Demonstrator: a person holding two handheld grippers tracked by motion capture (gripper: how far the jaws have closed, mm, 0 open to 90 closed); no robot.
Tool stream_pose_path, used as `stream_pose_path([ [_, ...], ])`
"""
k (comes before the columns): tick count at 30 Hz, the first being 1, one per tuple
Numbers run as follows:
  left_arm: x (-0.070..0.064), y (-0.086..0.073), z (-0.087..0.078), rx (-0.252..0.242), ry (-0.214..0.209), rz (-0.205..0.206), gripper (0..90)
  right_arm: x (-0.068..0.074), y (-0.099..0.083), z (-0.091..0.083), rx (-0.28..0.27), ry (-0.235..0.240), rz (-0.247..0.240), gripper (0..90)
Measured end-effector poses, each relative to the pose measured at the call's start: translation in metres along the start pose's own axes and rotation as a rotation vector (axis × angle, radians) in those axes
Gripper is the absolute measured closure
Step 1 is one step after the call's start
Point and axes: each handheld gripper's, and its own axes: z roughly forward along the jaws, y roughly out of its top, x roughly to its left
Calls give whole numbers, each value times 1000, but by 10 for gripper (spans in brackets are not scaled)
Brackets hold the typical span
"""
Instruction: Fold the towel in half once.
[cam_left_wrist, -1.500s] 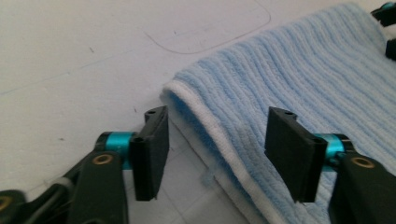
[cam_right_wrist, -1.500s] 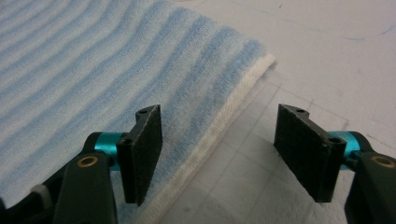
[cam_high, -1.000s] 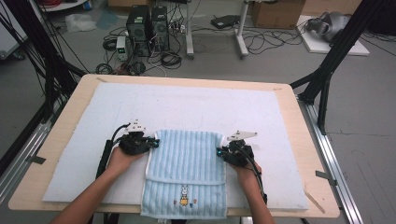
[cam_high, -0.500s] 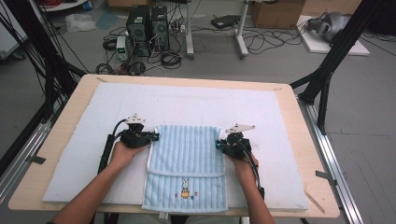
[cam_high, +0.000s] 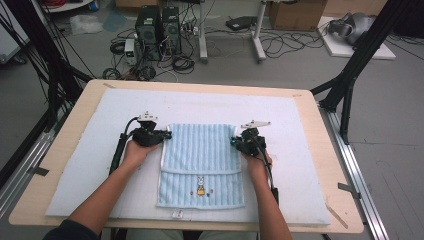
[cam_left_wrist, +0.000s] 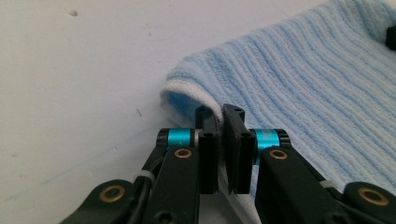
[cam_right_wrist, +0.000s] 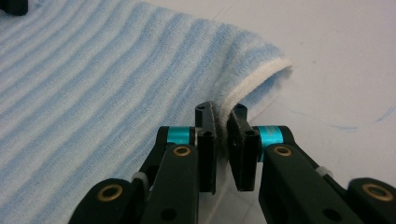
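Table (cam_high: 60, 165): wooden top w/ a white foam pad (cam_high: 310, 165) lying over most of it; person standing at the near edge, both forearms reaching in.
Towel (cam_high: 200, 150): light blue, ribbed, lying centre of the pad, nearer the person than the far edge. It's being folded – the far part is sitting doubled over the near part, whose small rabbit print (cam_high: 200, 184) is showing near the bottom.
Left gripper (cam_high: 166, 135): sitting at the towel's far-left corner, jaws pinching shut on the white-edged fold (cam_left_wrist: 187, 93) in the left gripper view.
Right gripper (cam_high: 234, 141): sitting at the far-right corner, jaws closing on the towel's white hem (cam_right_wrist: 261, 74), a thin gap showing between them w/ cloth in it.
Handling: looks light, soft, limp – prob. sagging and creasing wherever it isn't held; terry pile giving decent grip, not slippery, nothing fragile.
Where to hold: the two corners, approx. as now, pinching both layers at the hem so the edge is staying straight; a one-corner hold would likely be letting it droop.
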Motion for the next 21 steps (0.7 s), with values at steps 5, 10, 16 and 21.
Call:
stream_pose_path([
  [5,2,7,7,3,25,27,843,-3,5,4,6,-27,-3,817],
  [10,5,15,12,9,40,47,841,-4,9,7,10,-51,-11,806],
  [16,9,20,18,7,50,43,840,-7,13,10,5,-71,-13,800],
  [21,12,18,17,24,72,0,715,-8,12,12,3,-87,-10,734],
])
